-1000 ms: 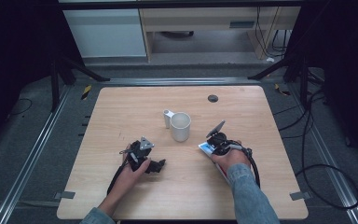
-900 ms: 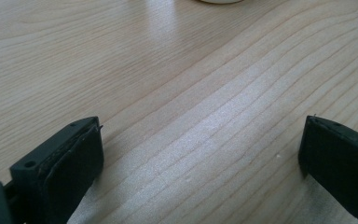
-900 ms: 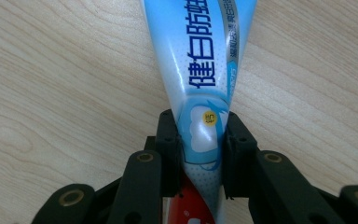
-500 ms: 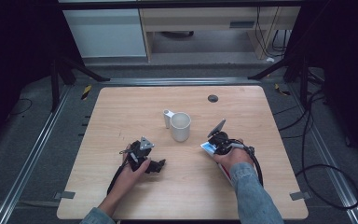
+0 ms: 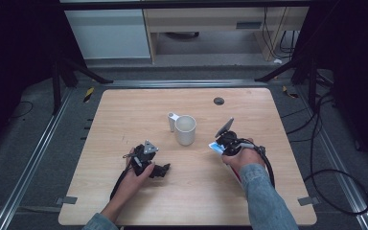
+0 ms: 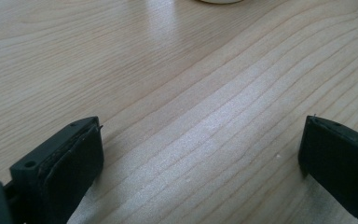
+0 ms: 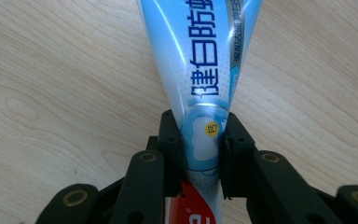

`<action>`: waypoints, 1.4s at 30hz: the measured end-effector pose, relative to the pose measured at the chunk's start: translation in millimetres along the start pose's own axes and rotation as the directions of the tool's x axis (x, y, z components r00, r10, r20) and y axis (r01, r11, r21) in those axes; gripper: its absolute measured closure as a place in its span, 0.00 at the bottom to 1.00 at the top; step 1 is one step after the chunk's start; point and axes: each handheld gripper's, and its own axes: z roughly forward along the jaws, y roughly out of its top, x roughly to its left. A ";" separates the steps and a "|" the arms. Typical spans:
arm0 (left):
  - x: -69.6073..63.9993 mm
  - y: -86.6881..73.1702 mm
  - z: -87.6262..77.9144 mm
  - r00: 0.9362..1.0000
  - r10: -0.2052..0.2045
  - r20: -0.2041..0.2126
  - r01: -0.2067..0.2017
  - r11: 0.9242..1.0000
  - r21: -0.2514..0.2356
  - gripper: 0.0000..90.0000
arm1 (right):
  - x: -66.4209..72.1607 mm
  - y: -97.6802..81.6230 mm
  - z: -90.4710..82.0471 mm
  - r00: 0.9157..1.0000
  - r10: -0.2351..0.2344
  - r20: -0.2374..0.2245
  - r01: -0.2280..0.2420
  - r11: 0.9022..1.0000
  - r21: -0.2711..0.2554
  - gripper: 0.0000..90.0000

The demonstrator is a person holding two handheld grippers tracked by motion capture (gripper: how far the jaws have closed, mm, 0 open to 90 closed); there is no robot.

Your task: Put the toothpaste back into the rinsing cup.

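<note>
Little has moved: right gripper [image 7: 200,154] still clamps the tube [image 7: 205,70] beside the mug [image 5: 185,129]; left gripper [image 6: 200,154] wide, empty. I'd lift slowly, keeping the tube's tail clear of the rim.

Black grommet [image 5: 219,100] in wooden table [image 5: 124,110].

in my right gripper view, the right gripper [image 7: 201,154] has its two black jaws closed tight on a blue-and-white toothpaste tube [image 7: 205,70]. the tube widens as it runs up and away from the jaws, printed with white chinese characters, a small yellow dot and a red patch at the bottom. light wooden table [image 7: 56,79] lies beneath.
</note>
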 end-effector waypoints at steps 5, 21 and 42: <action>0.0 0.0 0.0 1.000 0.000 0.000 0.000 1.000 0.000 0.00 | -3.2 -0.7 -12.5 1.000 0.005 0.007 -0.005 1.000 -0.022 0.82; -0.1 0.3 0.0 1.000 0.000 0.001 0.000 1.000 0.002 0.00 | -14.8 1.2 -44.0 0.999 0.022 0.038 -0.017 0.993 -0.117 0.81; -0.2 0.2 -0.1 1.000 0.000 0.001 0.000 1.000 0.003 0.00 | -12.7 9.6 -68.3 1.000 0.025 0.009 -0.021 0.947 -0.321 0.81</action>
